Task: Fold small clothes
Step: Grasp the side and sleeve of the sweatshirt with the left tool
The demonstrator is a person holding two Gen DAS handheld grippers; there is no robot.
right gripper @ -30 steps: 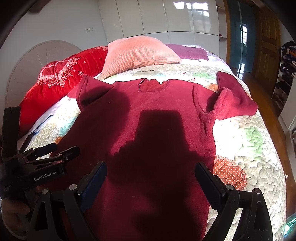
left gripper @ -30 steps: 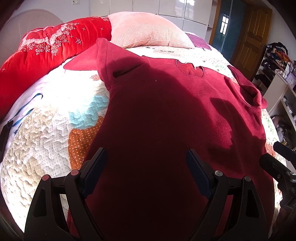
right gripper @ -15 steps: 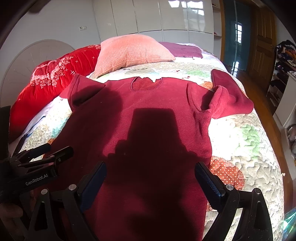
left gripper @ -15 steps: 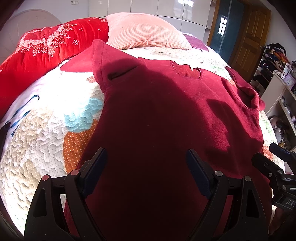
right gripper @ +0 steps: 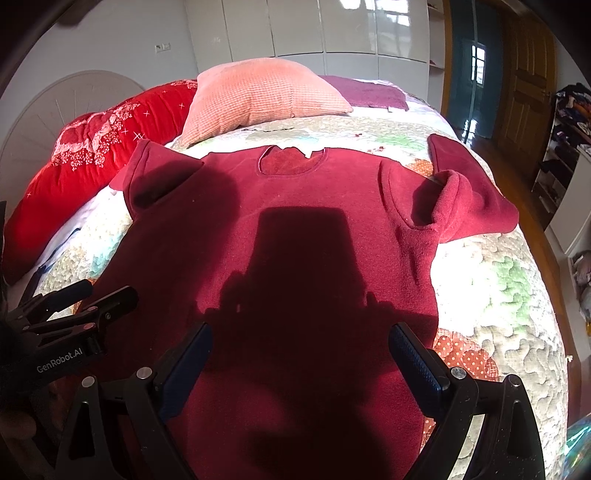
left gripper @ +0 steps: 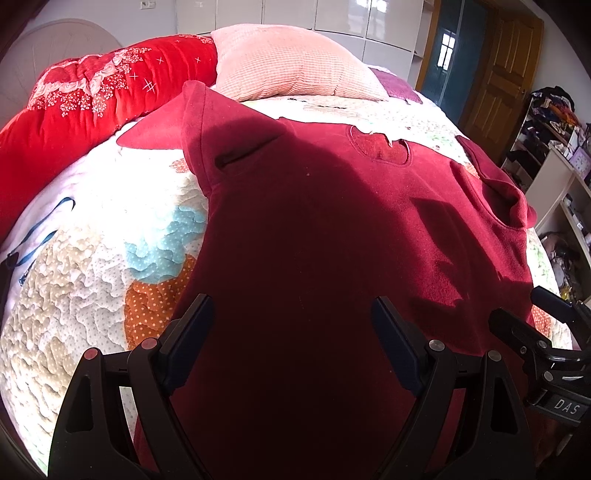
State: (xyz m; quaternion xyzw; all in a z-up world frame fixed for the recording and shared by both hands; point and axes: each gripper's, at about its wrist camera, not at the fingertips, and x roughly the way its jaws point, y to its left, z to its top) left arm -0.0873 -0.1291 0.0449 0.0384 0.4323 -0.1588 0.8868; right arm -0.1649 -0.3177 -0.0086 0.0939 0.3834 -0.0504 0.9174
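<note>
The dark red sweater [right gripper: 295,229] lies flat on the bed [right gripper: 509,295]. Our left tool [left gripper: 291,332] and right tool [right gripper: 299,354] are released, holding nothing. We judge the fleece soft and light; we should pinch the sleeves.

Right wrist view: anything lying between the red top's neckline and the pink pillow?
Nothing loose. In the right wrist view only bare patchwork quilt separates the red top from the pink pillow.

Bedroom: quilted bed [right gripper: 498,295], pillow [right gripper: 258,96], wardrobe [right gripper: 332,29].
</note>
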